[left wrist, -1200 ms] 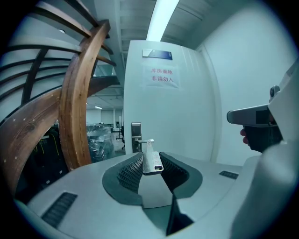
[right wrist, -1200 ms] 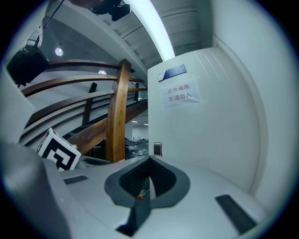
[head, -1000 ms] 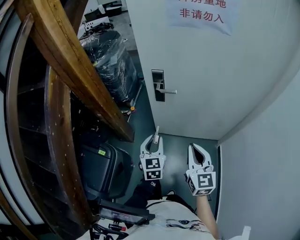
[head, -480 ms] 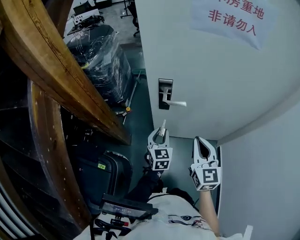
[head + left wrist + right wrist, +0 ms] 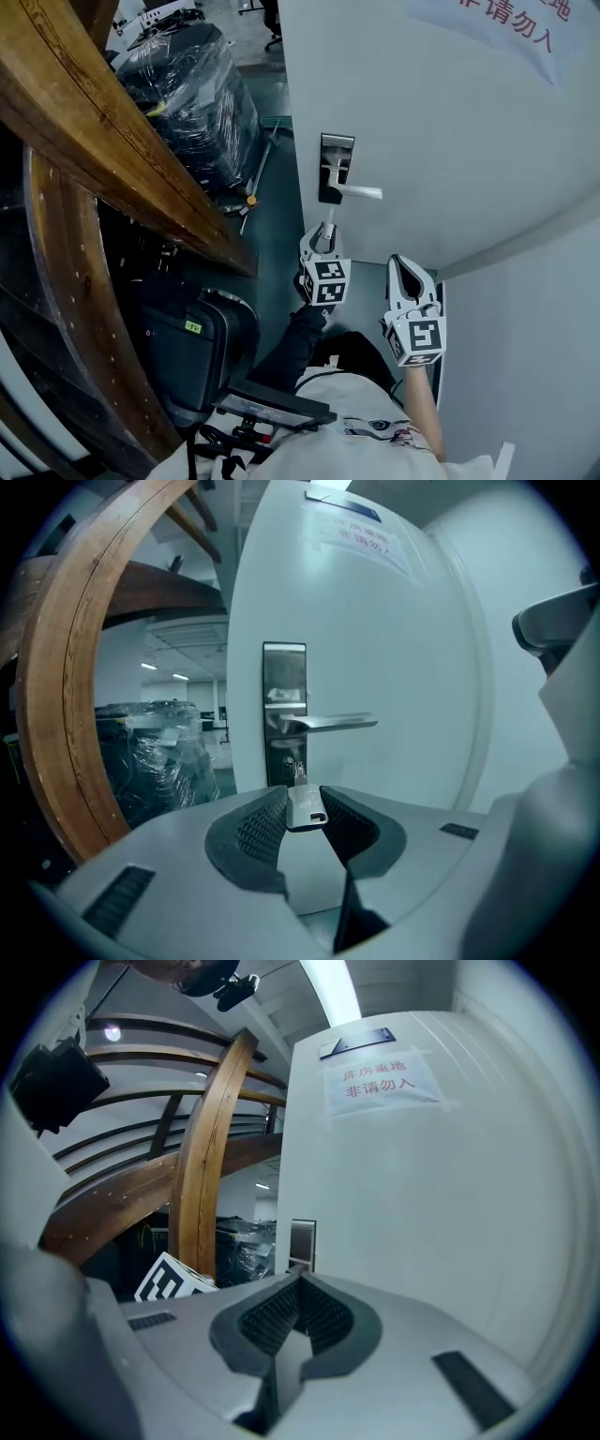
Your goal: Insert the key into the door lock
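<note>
A silver key (image 5: 303, 804) is pinched in my left gripper (image 5: 302, 810), its blade pointing at the keyhole (image 5: 289, 767) low on the steel lock plate (image 5: 284, 682). The key tip is a short way from the keyhole, apart from it. Above it sticks out the lever handle (image 5: 328, 723). In the head view the left gripper (image 5: 322, 236) with the key (image 5: 327, 232) sits just below the lock plate (image 5: 335, 169) and handle (image 5: 361, 191). My right gripper (image 5: 401, 273) hangs lower right, shut and empty; in its own view its jaws (image 5: 298, 1281) meet with nothing between.
The white door (image 5: 450, 122) carries a paper notice (image 5: 511, 21). A curved wooden beam (image 5: 103, 141) runs along the left. A plastic-wrapped dark bundle (image 5: 187, 94) stands beyond it, and a black case (image 5: 192, 342) lies on the floor by the person's legs.
The left gripper with the key has moved up and forward toward the lock plate. The right gripper has stayed low at the right. The head view has shifted closer to the door.
</note>
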